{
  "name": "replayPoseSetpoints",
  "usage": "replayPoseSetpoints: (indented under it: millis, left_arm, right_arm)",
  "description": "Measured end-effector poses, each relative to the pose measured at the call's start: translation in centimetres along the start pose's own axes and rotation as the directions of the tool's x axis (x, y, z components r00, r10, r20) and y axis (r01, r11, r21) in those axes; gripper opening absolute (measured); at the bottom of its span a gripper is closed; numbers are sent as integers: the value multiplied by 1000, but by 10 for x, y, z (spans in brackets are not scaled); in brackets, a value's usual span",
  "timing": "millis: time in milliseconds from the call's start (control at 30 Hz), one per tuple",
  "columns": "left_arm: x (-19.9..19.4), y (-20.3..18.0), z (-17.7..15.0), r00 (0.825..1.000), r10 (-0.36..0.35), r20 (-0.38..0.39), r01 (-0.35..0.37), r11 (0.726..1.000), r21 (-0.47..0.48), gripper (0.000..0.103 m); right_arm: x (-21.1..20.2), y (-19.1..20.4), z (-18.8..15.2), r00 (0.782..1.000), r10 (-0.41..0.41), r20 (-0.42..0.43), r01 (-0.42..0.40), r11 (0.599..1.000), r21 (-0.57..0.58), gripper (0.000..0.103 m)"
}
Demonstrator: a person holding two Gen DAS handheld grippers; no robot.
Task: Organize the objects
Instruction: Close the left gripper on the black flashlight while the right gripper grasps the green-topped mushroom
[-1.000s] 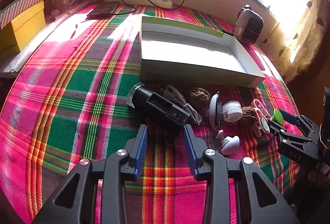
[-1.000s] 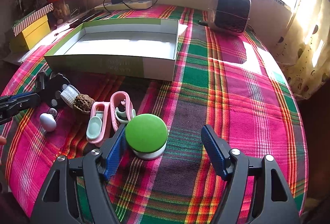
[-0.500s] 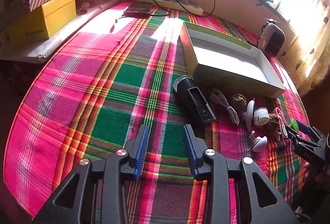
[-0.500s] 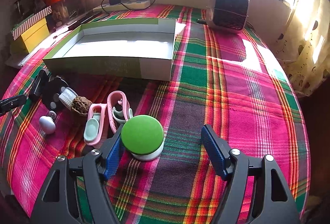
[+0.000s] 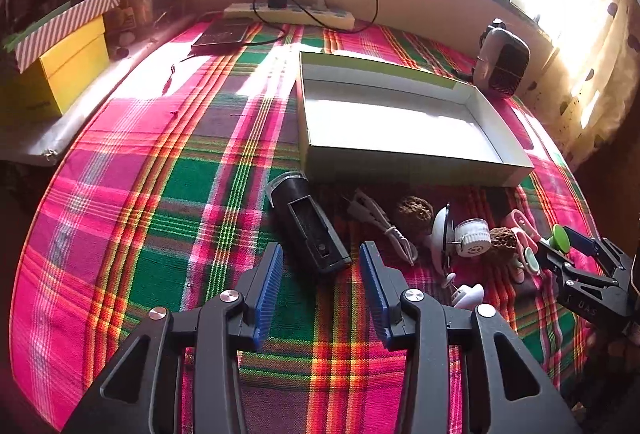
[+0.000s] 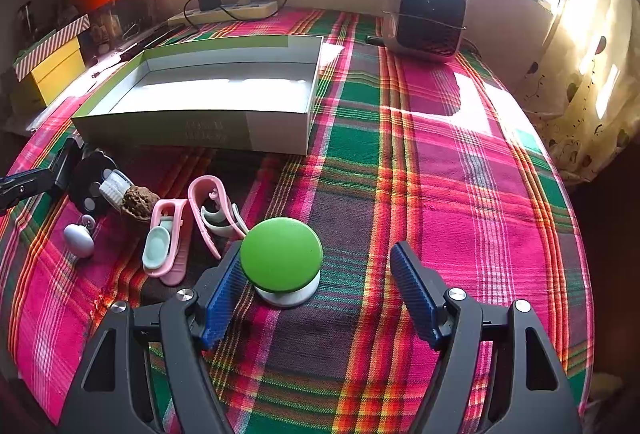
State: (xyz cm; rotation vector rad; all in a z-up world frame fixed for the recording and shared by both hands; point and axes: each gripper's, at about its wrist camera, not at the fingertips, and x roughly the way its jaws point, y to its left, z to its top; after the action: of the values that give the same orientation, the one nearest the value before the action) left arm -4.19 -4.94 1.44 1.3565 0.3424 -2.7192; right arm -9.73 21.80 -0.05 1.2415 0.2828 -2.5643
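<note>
left gripper (image 5: pixel 320 274) is being swung back toward the black torch (image 5: pixel 306 220) in front of the open box (image 5: pixel 400 154), jaws parted, empty | right gripper (image 6: pixel 316 286) is being kept spread, empty, around the green-capped knob (image 6: pixel 282 254) | pickups are judged pending

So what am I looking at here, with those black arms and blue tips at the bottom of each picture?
Those are two hand-held claws; a person holds one in each hand, with a camera on each looking along its fingers. One picture comes from the left claw, the other from the right claw. Both are open and hold nothing. On the plaid cloth lie an empty open box, a black flashlight and small items. The right claw straddles a green-topped knob.
</note>
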Motion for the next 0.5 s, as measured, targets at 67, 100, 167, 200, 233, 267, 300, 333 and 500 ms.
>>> replayPoseSetpoints:
  millis: [67, 100, 167, 200, 233, 267, 300, 333, 500]
  left_arm:
    - [5, -1, 2, 1000, 3, -12, -3, 1000, -2, 38]
    - [6, -1, 2, 1000, 9, -11, -9, 1000, -4, 38]
    - [9, 0, 4, 1000, 28, -12, -28, 1000, 2, 38]
    - [11, 1, 5, 999, 30, -17, -30, 1000, -2, 38]
    - [13, 3, 5, 999, 29, -23, -29, 1000, -8, 38]
    - [15, 5, 5, 999, 28, -29, -28, 999, -15, 38]
    - [14, 6, 5, 999, 25, -22, -25, 1000, -19, 38]
    - [14, 7, 5, 999, 32, -21, -32, 999, -17, 38]
    - [15, 14, 7, 999, 27, -20, -28, 999, -24, 38]
  right_arm:
    - [0, -1, 0, 1000, 10, -1, -10, 1000, 4, 72]
    - [1, -2, 0, 1000, 16, -2, -16, 1000, 7, 72]
    - [2, -3, 1, 1000, 24, -4, -24, 1000, 10, 72]
    - [2, -3, 2, 1000, 27, -5, -27, 1000, 10, 72]
    - [2, -3, 2, 1000, 30, -5, -30, 1000, 9, 72]
    - [3, -3, 3, 999, 33, -6, -33, 999, 9, 72]
    - [3, -3, 3, 999, 37, -7, -37, 999, 10, 72]
    - [4, -3, 4, 999, 39, -8, -39, 999, 11, 72]
    - [6, -6, 5, 999, 44, -11, -44, 999, 24, 72]
